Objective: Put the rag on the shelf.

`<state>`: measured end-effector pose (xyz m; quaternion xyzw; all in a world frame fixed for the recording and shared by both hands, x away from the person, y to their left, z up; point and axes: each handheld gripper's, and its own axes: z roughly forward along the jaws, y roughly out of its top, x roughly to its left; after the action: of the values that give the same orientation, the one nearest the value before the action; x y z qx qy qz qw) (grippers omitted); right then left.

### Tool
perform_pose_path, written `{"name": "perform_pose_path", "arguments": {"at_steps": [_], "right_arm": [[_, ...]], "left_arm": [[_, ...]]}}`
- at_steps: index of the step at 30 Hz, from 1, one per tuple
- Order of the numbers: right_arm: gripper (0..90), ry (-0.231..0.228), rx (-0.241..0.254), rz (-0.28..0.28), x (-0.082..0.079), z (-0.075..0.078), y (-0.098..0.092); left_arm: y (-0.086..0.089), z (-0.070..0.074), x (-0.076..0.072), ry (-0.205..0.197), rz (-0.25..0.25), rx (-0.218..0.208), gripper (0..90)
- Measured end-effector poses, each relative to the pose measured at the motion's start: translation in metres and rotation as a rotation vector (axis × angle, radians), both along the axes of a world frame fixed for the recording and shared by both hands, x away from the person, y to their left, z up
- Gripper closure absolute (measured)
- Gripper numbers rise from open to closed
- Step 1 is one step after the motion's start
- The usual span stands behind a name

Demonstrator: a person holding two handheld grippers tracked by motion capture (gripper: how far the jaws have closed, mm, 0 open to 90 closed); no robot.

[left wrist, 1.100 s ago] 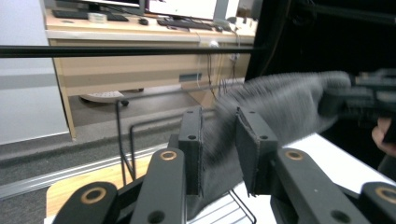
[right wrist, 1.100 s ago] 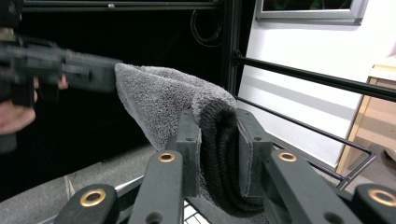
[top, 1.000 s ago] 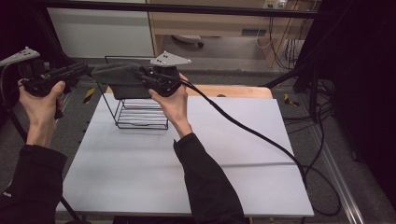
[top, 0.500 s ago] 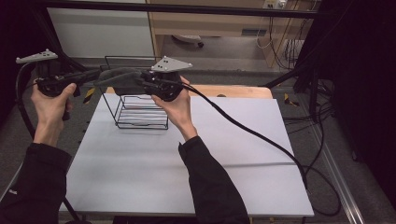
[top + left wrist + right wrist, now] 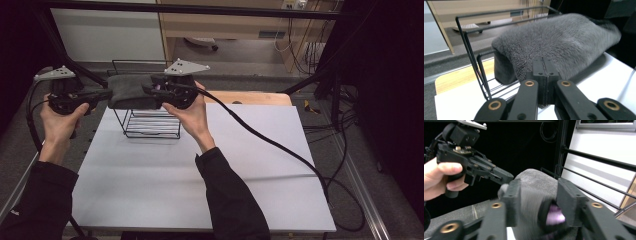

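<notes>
A grey fuzzy sock (image 5: 131, 91) with a purple lining (image 5: 554, 215) hangs stretched over a black wire basket (image 5: 150, 131) at the table's far left. My left gripper (image 5: 107, 94) reaches in from the left. Its jaws are pressed together on the sock's fuzzy edge (image 5: 543, 75), and they touch the sock in the right gripper view (image 5: 506, 178). From the right, my right gripper (image 5: 150, 90) clamps the sock's open end. Its pads (image 5: 511, 195) sit on both sides of the fabric after having just opened a little. The basket's top rim (image 5: 471, 50) is right beneath.
The white table top (image 5: 200, 175) spreads in front of the basket. A wooden board (image 5: 250, 97) lies along the far edge. The right gripper's black cable (image 5: 270, 140) runs across the table to the right. Black frame bars (image 5: 594, 160) stand behind the basket.
My left hand has come right and down to the sock, and its jaws have closed on the sock's edge. The right hand has stayed over the basket.
</notes>
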<state>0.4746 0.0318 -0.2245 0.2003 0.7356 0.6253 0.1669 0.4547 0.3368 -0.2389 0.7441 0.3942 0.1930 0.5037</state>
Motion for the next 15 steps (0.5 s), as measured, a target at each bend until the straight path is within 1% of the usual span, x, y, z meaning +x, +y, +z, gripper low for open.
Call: {"name": "perform_pose_path", "arguments": {"at_steps": [2, 4, 6, 8, 10, 12, 15], "right_arm": [[79.3, 0.04, -0.021, -0.002, 0.002, -0.001, 0.0], [86.0, 0.071, -0.059, -0.014, 0.005, -0.005, 0.002], [89.7, 0.097, -0.104, -0.029, 0.008, -0.011, 0.004], [90.0, 0.127, -0.123, -0.04, 0.011, -0.018, 0.006], [90.0, 0.141, -0.129, -0.051, 0.014, -0.025, 0.006], [90.0, 0.147, -0.127, -0.058, 0.016, -0.03, 0.006], [89.2, 0.142, -0.129, -0.077, 0.018, -0.037, 0.005]], "left_arm": [[-0.003, -0.004, 0.002, 0.006, 0.001, 0.019, 90.0], [-0.006, -0.008, 0.003, 0.005, 0.006, 0.033, 90.0], [-0.009, -0.012, 0.003, 0.0, 0.011, 0.052, 90.0], [-0.011, -0.016, 0.004, -0.008, 0.019, 0.061, 90.0], [-0.013, -0.019, 0.005, -0.013, 0.029, 0.064, 89.9], [-0.013, -0.023, 0.006, -0.016, 0.04, 0.063, 89.9], [-0.013, -0.028, 0.007, -0.023, 0.051, 0.054, 89.9]]}}
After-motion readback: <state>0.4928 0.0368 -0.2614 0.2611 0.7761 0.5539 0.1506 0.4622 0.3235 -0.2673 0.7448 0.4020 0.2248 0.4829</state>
